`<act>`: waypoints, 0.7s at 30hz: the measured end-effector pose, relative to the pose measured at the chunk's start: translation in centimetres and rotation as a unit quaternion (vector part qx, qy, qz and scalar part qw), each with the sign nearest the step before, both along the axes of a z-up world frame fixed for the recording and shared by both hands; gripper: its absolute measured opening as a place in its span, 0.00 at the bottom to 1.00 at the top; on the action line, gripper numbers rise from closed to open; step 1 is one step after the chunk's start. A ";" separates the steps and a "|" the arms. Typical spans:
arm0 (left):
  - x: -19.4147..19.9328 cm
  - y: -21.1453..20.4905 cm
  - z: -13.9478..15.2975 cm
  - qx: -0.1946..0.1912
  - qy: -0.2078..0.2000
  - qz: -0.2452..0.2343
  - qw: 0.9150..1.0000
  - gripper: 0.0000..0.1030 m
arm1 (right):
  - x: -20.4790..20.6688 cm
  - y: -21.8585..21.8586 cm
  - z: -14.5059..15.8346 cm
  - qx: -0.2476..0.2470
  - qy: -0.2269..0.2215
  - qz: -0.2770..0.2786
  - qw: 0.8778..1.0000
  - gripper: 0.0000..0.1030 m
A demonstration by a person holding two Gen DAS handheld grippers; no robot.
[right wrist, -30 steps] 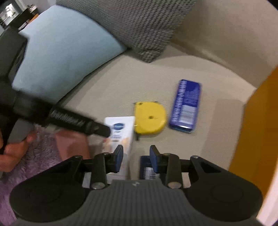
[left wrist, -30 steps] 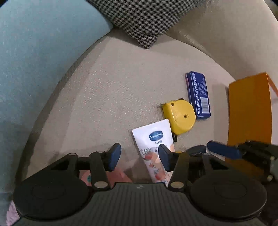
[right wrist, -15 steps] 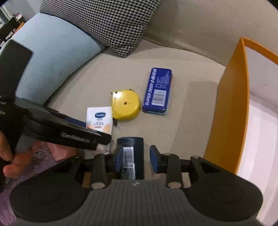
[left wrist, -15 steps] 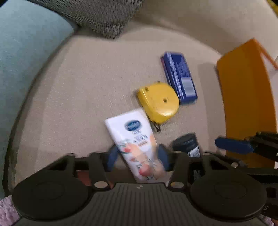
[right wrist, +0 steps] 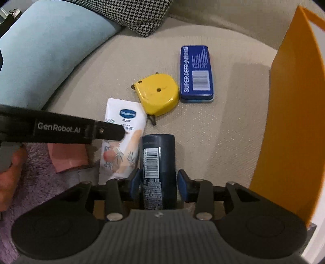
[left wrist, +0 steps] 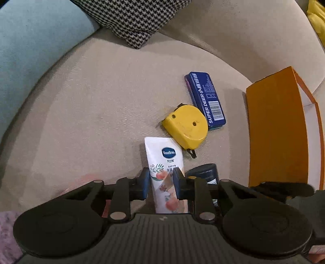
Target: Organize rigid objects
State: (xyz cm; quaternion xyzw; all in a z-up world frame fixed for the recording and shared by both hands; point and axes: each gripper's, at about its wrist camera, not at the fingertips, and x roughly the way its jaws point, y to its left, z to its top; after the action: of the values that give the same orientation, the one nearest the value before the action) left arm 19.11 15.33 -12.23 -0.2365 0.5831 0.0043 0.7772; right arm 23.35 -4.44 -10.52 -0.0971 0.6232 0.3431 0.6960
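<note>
Nearest to me, the left gripper (left wrist: 160, 183) pointed steeply down at the sofa seat (left wrist: 101, 113), its jaws having just been closing, and its blue pads now pinched the lower part of the white Vaseline lotion tube (left wrist: 165, 168) from both sides. The tube lay flat on the beige cushion with its crimped end pointing away.

Just beside it, the right gripper (right wrist: 159, 182) straddled a dark blue cylindrical bottle (right wrist: 158, 160) lying on its side, barcode up. Its jaws had just been opening a little; the left pad sat against the bottle's side, while a narrow strip of cushion showed between the right pad and the bottle, so it stood spread rather than clamped.

A pink flat item (right wrist: 68, 156) lay left of the tube, partly on a purple fluffy fabric (right wrist: 36, 182), where a hand (right wrist: 9, 174) gripped the left tool's handle.

Farther out sat a yellow tape measure (left wrist: 185, 127), just beyond the tube's far end, and touching its far side a blue Super Deer tin (left wrist: 205, 97). An orange box (left wrist: 278, 130) stood open to the right. At the back, a light blue cushion (left wrist: 34, 56) and a houndstooth pillow (left wrist: 132, 18) leaned against the backrest.
</note>
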 end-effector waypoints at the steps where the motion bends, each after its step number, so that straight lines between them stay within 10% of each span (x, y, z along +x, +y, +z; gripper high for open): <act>1: 0.1 -0.2 -0.2 -0.003 0.001 -0.001 1.000 0.29 | -0.1 0.1 -0.3 -0.003 0.000 -0.001 1.000 0.41; 14: -0.9 -3.1 -0.1 0.055 -0.030 -0.013 0.998 0.46 | -0.7 0.6 -0.3 -0.016 -0.020 -0.005 1.000 0.42; 16: -1.7 -2.8 0.3 0.046 -0.043 -0.007 0.998 0.28 | -0.9 0.6 0.1 -0.010 -0.027 -0.008 1.000 0.41; 21: -3.4 -2.1 2.3 0.024 -0.089 -0.011 0.996 0.17 | -1.7 0.3 1.4 0.006 -0.060 -0.013 0.998 0.41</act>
State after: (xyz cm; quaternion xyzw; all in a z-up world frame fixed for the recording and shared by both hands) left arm 15.67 13.20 -9.90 -0.2114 0.5142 -0.0111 0.8311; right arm 21.68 -4.11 -9.09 -0.1054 0.5795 0.3310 0.7372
